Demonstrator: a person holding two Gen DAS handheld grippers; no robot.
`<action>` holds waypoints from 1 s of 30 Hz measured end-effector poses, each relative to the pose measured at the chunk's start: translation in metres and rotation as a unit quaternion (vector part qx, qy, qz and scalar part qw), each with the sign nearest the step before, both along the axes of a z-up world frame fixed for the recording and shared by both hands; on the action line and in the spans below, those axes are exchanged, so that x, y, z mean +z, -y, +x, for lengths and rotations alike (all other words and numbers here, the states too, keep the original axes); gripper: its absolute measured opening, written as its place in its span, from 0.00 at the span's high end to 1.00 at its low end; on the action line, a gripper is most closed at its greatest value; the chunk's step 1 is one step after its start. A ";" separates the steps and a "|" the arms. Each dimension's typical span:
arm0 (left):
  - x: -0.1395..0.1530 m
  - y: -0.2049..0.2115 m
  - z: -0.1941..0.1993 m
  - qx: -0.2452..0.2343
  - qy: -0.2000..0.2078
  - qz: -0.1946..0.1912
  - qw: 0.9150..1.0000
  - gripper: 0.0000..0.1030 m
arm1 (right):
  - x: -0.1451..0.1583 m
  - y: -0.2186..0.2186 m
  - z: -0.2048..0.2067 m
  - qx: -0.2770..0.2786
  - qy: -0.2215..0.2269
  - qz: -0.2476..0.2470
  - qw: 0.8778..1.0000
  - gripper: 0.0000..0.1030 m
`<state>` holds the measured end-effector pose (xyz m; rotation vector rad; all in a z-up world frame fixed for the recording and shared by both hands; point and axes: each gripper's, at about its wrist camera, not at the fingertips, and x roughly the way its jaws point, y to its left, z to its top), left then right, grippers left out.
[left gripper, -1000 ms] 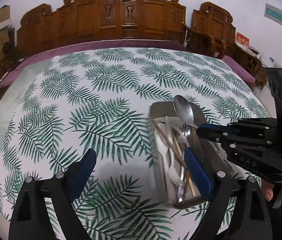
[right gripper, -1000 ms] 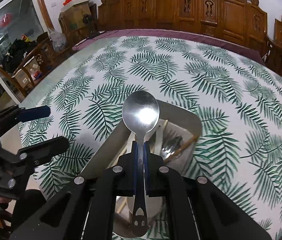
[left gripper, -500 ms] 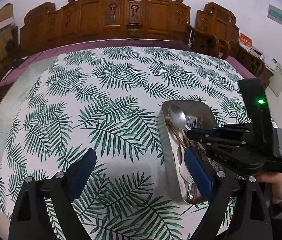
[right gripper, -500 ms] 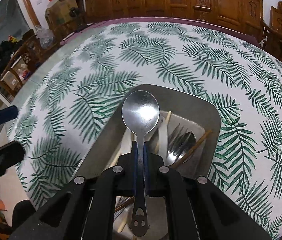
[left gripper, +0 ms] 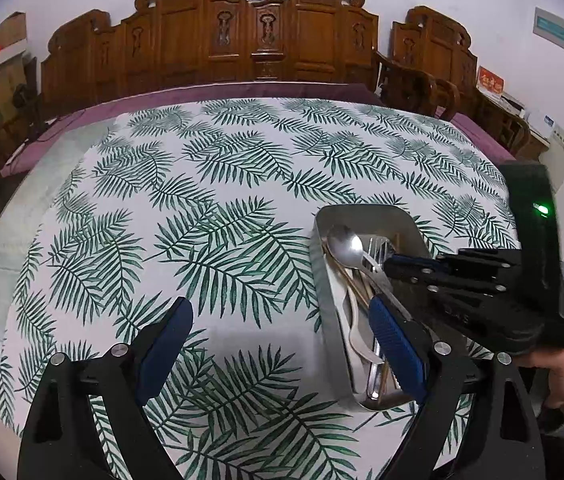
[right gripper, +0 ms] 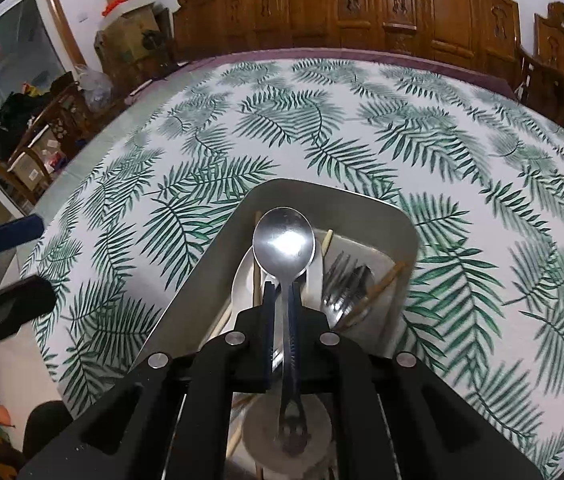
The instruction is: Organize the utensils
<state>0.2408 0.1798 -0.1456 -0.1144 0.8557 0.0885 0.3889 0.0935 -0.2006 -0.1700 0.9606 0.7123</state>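
We see the metal spoon (right gripper: 284, 246) pinched by its handle in our right gripper (right gripper: 280, 292), bowl hanging over the steel tray (right gripper: 197, 280) near the table's (left gripper: 241, 184) right edge. Forks (right gripper: 346, 280) and chopsticks (right gripper: 382, 284) lie inside. Our left gripper (left gripper: 277, 344) stands spread, empty, beside the tray.

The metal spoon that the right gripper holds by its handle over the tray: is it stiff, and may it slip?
The metal spoon probably stays stiff: it juts straight from the right gripper without sagging. Its polished, glaring surface suggests it could slip or swivel in the narrow grip. If released, it would likely clatter into the tray.
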 end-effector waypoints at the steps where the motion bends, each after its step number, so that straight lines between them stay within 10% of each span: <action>1: 0.002 0.002 -0.001 0.000 0.002 0.001 1.000 0.17 | 0.005 0.006 -0.005 0.000 0.004 0.004 1.000 0.92; 10: 0.020 0.039 -0.014 -0.015 0.016 0.008 1.000 0.14 | 0.049 0.067 -0.041 -0.029 0.049 0.041 0.998 0.72; 23: 0.040 0.094 -0.038 -0.034 0.030 0.014 0.999 0.08 | 0.086 0.162 -0.093 -0.103 0.103 0.061 0.987 0.08; 30: 0.042 0.119 -0.055 -0.043 0.031 0.016 0.998 0.08 | 0.096 0.196 -0.120 -0.122 0.107 0.070 0.984 0.02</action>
